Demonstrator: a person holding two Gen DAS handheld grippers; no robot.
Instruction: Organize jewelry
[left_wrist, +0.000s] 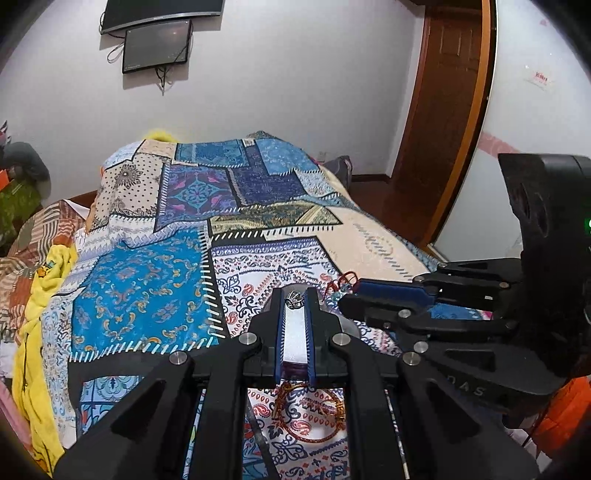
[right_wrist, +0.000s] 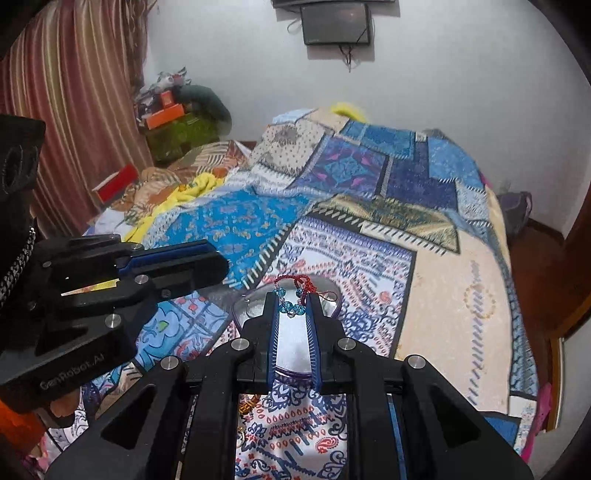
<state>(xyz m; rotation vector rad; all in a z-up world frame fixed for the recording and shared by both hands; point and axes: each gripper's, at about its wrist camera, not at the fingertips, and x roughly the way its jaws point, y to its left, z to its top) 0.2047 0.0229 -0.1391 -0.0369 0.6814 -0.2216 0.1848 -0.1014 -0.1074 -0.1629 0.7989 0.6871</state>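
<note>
1. The left gripper (left_wrist: 295, 295) hangs low over the patchwork quilt (left_wrist: 147, 288), its blue-padded fingers (left_wrist: 280, 325) drawn close and nipping a small silver ring (left_wrist: 294, 298) right at the tips.
2. Under those fingers lies a shallow, purple-rimmed dish (right_wrist: 332, 291) with a pale inside.
3. The right gripper (right_wrist: 293, 304) comes in from the side, its fingers (right_wrist: 273, 332) narrowed on a bracelet of blue crystal beads (right_wrist: 290, 308); the bracelet's red cord (right_wrist: 299, 282) loops up past the tips.
4. Both grippers meet above the dish, tips near each other.
5. A red-and-gold cord bracelet (left_wrist: 310, 417) lies on the quilt behind the left fingers, beneath the gripper body.
</note>
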